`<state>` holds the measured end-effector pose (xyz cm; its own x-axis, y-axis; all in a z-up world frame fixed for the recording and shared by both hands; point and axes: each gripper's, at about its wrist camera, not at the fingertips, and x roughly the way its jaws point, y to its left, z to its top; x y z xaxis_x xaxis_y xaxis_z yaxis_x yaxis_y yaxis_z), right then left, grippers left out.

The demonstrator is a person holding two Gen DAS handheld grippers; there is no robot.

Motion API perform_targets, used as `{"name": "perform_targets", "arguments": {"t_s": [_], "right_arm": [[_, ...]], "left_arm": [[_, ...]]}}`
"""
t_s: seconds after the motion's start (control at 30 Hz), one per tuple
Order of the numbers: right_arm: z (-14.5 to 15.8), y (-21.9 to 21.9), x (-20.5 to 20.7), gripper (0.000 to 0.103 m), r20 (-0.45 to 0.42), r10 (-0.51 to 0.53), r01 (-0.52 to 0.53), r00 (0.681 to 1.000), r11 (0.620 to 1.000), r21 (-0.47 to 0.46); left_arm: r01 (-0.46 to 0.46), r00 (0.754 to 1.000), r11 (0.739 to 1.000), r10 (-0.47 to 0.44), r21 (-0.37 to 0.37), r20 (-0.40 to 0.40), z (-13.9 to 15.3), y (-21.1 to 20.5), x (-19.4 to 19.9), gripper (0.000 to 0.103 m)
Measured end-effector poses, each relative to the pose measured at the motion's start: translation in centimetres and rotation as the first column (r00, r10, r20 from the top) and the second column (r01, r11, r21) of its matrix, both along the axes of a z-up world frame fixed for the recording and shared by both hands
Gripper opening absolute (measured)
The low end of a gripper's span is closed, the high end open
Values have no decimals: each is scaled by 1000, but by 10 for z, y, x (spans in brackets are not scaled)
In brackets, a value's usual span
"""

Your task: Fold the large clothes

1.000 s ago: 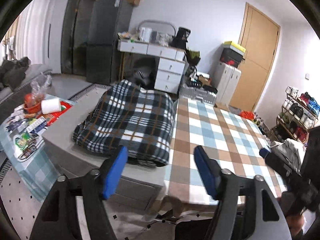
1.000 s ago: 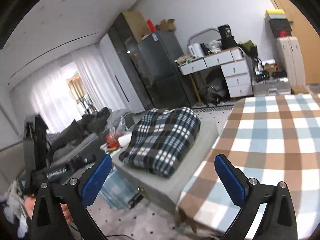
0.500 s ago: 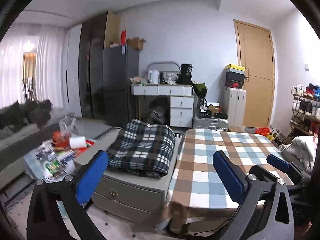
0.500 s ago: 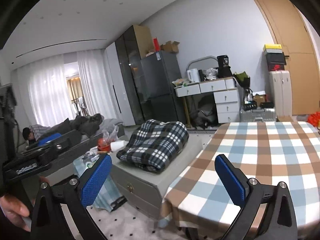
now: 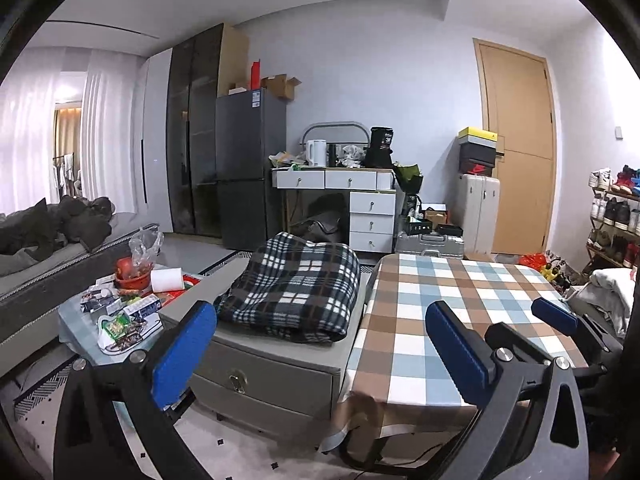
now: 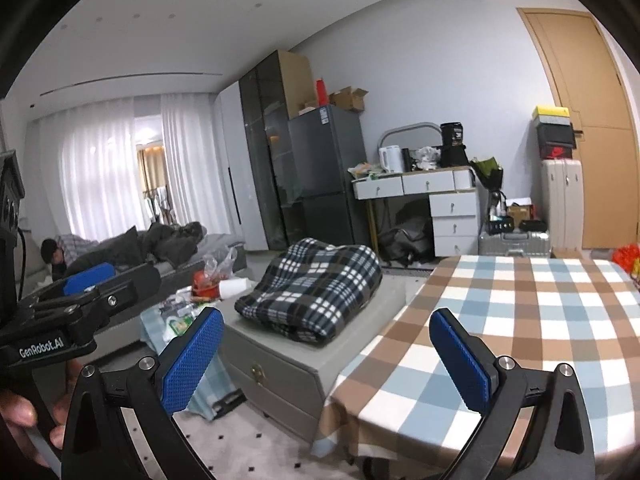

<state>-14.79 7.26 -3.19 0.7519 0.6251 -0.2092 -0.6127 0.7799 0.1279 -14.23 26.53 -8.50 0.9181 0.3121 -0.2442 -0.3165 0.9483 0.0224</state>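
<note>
A folded black, white and blue plaid garment lies on a low grey drawer cabinet. Beside it on the right stands a table with a brown and blue checked cloth, nothing lying on it. My left gripper is open, well short of the garment, nothing between its blue pads. My right gripper is also open and empty, at a similar distance. A blue pad of the left gripper shows at the left of the right wrist view, with a hand on its handle.
A cluttered low table stands left of the cabinet, with a grey sofa behind it; a person lies on it. A fridge, a white desk, a door, a shoe rack and pale clothes line the back and right.
The left gripper's jaws have spread wider. Both cameras have drawn back from the cabinet and levelled out, so the garment looks smaller and more of the room shows.
</note>
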Motion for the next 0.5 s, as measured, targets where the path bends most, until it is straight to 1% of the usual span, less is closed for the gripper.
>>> {"name": "perform_targets", "arguments": {"t_s": [0.07,0.17,0.3,0.5], "right_arm": [[-2,1,-1,103,-2,9,-9,1000,1000,-2],[-4,5,-2,103,-5,15,-16,1000,1000,-16],[-5,7,-2,103,-12,30,-30,999,1000,-3],[-6,10,-2,103,-12,32,-32,999,999,-9]], "left_arm": [[-2,1000,1000,2,-8,-1,-2,1,0,102],[-12,1000,1000,12,1,-8,-5,1,-1,102],[-21,1000,1000,22,12,-15,-8,-2,-4,102],[-21,1000,1000,21,-1,-14,-7,-1,-9,102]]}}
